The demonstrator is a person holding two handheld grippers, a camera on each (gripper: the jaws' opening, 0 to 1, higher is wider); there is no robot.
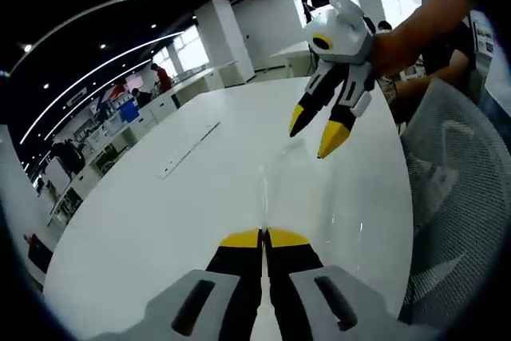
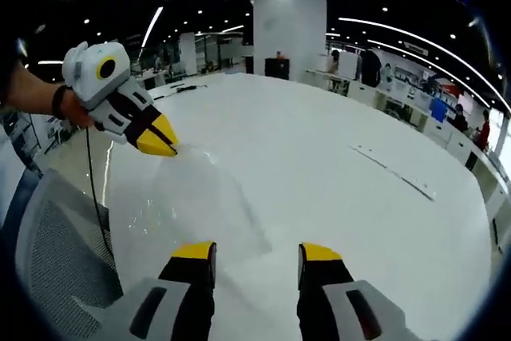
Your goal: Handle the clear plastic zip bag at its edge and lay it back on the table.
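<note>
Left gripper (image 1: 263, 237): from my seat I see its yellow-tipped jaws pressed together on the thin edge of the clear plastic zip bag (image 1: 299, 189); in the right gripper view it (image 2: 157, 141) sits at 10 o'clock, tips pinching the bag's corner.
Right gripper (image 2: 259, 253): jaws stand apart with a plain gap, nothing between them; in the left gripper view it (image 1: 318, 135) hangs at 1 o'clock, tips spread, above the table.
Bag: (image 2: 196, 197) see-through sheet, one corner lifted at the left gripper, the rest spread down onto the white table (image 2: 319, 149).
Table: (image 1: 160, 205) glossy white, a long slim strip (image 1: 188, 149) at 10 o'clock.
Chair: grey mesh back (image 1: 451, 197) at 3 o'clock.
</note>
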